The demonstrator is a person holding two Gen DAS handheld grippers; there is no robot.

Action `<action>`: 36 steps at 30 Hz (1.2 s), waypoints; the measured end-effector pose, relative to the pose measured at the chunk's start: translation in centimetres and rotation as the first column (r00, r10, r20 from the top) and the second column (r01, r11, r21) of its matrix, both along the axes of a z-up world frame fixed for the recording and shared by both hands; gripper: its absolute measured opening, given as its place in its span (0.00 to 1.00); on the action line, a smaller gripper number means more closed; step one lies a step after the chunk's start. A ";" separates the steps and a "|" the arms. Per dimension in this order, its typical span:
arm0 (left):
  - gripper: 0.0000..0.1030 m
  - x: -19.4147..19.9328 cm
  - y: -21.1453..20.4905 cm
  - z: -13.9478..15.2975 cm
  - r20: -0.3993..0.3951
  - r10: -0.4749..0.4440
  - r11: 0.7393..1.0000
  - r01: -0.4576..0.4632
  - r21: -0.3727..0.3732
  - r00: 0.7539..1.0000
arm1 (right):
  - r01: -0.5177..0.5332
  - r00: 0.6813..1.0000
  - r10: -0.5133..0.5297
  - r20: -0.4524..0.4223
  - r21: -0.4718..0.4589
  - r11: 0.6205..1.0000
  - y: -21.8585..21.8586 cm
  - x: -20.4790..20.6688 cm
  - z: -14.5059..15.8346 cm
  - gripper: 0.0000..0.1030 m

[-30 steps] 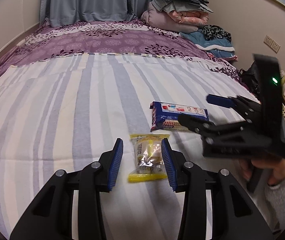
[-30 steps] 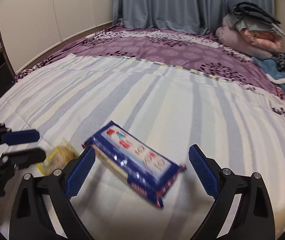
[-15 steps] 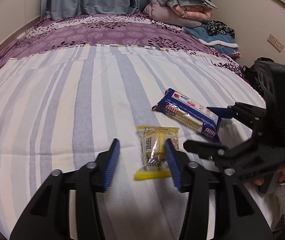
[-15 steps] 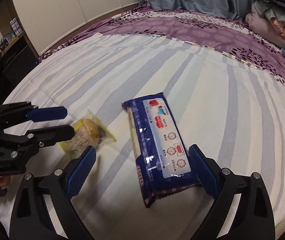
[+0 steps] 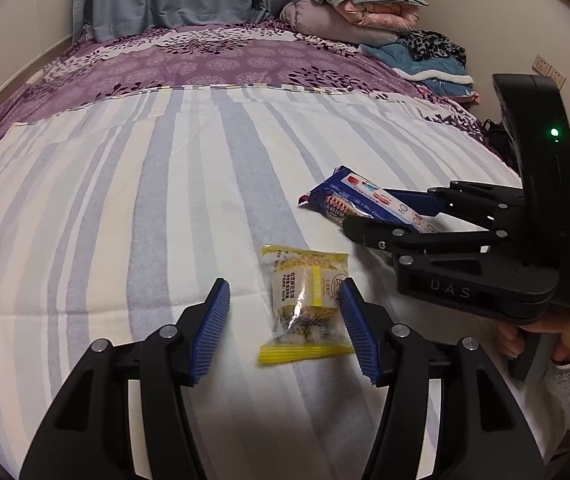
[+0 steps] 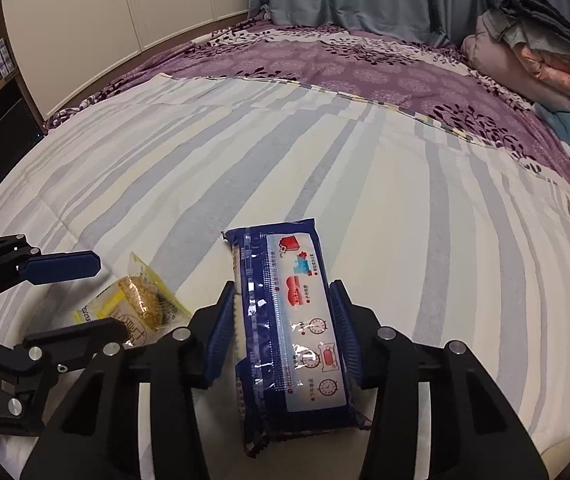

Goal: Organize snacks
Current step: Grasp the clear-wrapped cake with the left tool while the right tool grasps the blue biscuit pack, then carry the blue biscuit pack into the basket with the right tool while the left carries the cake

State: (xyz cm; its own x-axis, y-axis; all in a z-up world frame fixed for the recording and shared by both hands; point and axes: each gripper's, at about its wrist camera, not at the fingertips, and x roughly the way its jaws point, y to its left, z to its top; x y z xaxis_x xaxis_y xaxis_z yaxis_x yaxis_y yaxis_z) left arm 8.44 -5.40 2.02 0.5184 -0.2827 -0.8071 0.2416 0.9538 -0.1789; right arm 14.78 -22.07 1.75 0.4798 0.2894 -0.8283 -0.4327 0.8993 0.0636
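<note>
Jaws of the right gripper (image 6: 283, 332) are pinching the blue cracker pack (image 6: 289, 320) across its width, pack lying on the striped bedsheet (image 5: 125, 200). Left gripper (image 5: 285, 328) jaws are opening, yellow snack packet (image 5: 309, 304) lying between them, unpressed, near the right pad. Sorting looks barely started: neither snack is placed anywhere yet.

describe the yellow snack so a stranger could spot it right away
Look on the striped bedsheet, near its front edge. The small yellow snack packet lies flat between the left gripper's opening blue fingers. Unlike the long blue cracker pack beside it, it is short, clear-windowed and yellow-edged.
</note>
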 end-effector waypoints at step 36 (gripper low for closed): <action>0.39 -3.6 -3.3 6.1 0.135 -0.069 0.998 0.067 0.020 0.988 | 0.406 0.838 -0.463 0.289 0.239 0.882 -16.0 -16.9 14.3 0.45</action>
